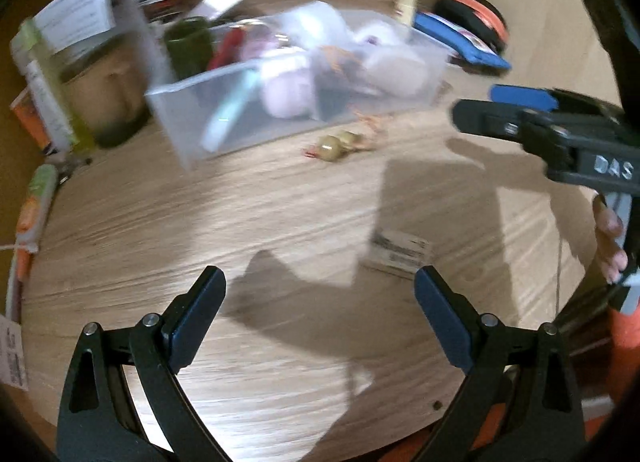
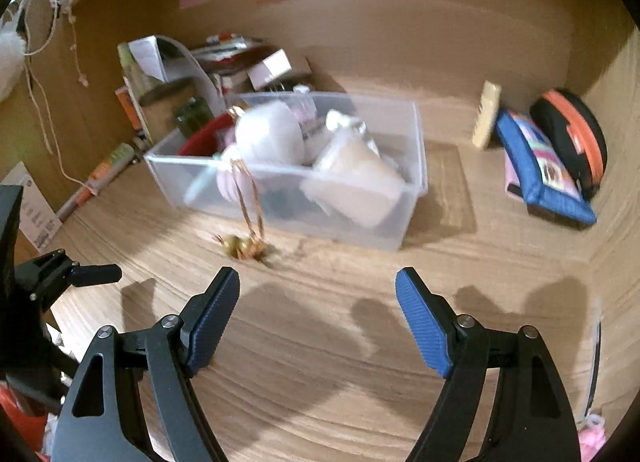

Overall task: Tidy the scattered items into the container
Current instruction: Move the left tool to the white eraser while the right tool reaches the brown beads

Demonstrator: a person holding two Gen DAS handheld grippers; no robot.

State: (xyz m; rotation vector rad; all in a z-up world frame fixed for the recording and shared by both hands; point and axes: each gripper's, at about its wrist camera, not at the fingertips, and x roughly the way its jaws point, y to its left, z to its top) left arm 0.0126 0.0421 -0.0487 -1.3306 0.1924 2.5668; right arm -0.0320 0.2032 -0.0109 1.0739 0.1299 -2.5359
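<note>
A clear plastic container (image 1: 296, 102) (image 2: 408, 190) stands on the wooden table, holding a white soft item, a white tub (image 2: 356, 182), a red thing and other pieces. In front of it lies a small gold bell ornament (image 1: 336, 144) (image 2: 242, 244); its thin cord runs up over the container's front wall. A small printed card (image 1: 400, 254) lies flat on the table nearer to me. My left gripper (image 1: 320, 302) is open above bare wood, the card just ahead of its right finger. My right gripper (image 2: 318, 290) (image 1: 480, 108) is open and empty, short of the ornament.
A blue pouch (image 2: 544, 170), a black-and-orange round case (image 2: 572, 142) and a cream box (image 2: 486, 118) sit at the back right. A green jar (image 2: 194, 114), papers and boxes crowd the back left. Wooden walls close in behind and on both sides.
</note>
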